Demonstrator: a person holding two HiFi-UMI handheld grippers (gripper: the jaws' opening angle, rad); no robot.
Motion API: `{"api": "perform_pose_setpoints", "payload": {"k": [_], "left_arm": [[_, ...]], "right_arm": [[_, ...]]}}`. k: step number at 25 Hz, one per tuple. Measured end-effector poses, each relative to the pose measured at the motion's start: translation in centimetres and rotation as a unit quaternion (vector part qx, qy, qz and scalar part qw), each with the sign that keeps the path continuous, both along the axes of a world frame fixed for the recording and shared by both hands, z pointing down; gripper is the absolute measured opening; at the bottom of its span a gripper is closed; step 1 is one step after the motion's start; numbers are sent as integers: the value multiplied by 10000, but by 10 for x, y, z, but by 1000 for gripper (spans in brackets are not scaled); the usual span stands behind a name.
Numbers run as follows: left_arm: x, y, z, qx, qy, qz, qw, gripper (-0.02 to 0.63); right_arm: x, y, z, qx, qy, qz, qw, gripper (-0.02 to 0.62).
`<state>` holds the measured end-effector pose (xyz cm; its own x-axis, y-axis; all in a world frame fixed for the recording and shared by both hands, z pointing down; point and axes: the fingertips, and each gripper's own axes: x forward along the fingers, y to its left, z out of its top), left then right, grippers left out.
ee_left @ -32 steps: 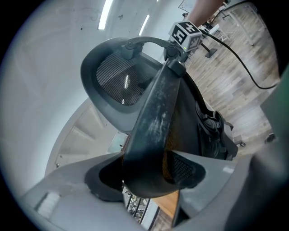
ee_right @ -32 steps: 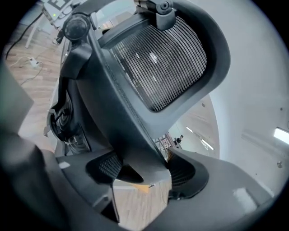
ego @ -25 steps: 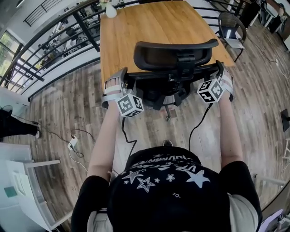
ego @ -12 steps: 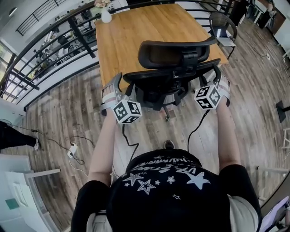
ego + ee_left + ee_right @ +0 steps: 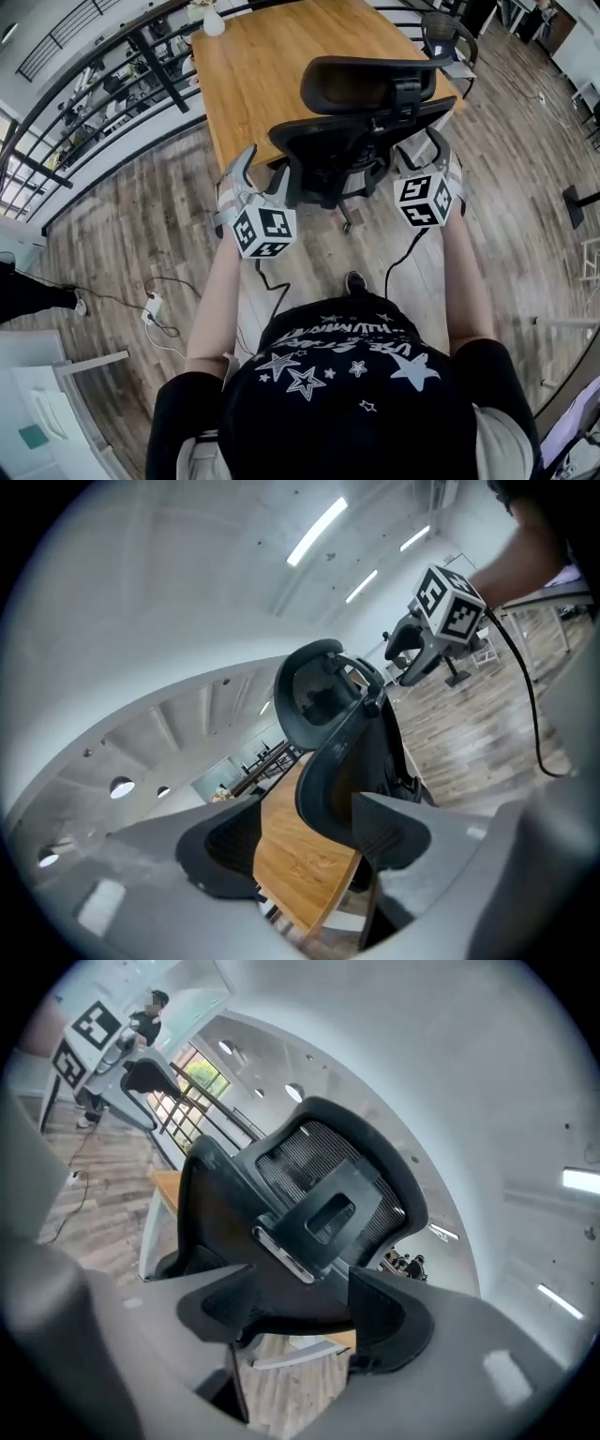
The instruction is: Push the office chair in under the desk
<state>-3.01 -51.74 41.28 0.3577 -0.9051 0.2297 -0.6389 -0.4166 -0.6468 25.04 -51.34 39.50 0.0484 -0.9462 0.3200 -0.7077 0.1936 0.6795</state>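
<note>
Office chair (image 5: 361, 141) at 12 o'clock, backrest abt level w/ near edge of desk (image 5: 262, 66). Looks partly in, more pushing left. Left gripper (image 5: 300, 855) at chair's 9, jaws apart round backrest edge, no clamp. Right gripper (image 5: 295, 1321) at 3, jaws just closed a bit, straddling backrest, not clenched.

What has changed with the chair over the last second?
The chair has rolled farther in toward the desk. Both grippers went with it: the left gripper and the right gripper each straddle a side edge of its back. The right gripper's fingers have just closed a little, with the back's edge between them. The desk stayed put, and both grippers remain at the chair's back.
</note>
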Motion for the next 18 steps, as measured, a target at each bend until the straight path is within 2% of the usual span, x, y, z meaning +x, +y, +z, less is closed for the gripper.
{"api": "perform_pose_setpoints", "payload": {"k": [4, 7, 11, 16, 18], "left_arm": [[-10, 22, -14, 33, 435, 207, 9988, 311], [-24, 36, -14, 72, 435, 371, 9983, 289], [-35, 52, -9, -66, 636, 523, 9966, 254], [-41, 69, 8, -409, 892, 753, 9923, 176], [-38, 75, 16, -476, 925, 812, 9912, 115]], "right_arm": [[-36, 23, -3, -2, -187, -47, 9998, 290], [-64, 39, -2, -7, -357, -64, 9993, 262], [-92, 62, 3, -12, -581, -78, 9983, 219], [-115, 93, 19, -178, -835, 11, 9963, 190], [-118, 105, 25, -262, -934, 153, 9952, 159]]}}
